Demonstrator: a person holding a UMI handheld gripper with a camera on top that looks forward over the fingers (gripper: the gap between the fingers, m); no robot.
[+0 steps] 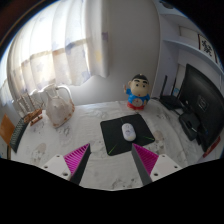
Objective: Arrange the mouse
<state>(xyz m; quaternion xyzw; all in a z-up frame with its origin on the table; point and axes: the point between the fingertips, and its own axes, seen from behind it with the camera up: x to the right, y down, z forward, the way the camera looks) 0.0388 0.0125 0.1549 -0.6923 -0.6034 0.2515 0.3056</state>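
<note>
Bright daylight glares through the curtains (60, 45); strong fisheye bending at edges; soft overall focus.

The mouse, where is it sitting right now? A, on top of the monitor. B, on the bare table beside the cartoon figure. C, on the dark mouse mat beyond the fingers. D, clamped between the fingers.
C: the white mouse lies on the dark mouse mat, beyond the open fingers of the gripper, which hold nothing; the cartoon figure stands farther back on the table.
</note>
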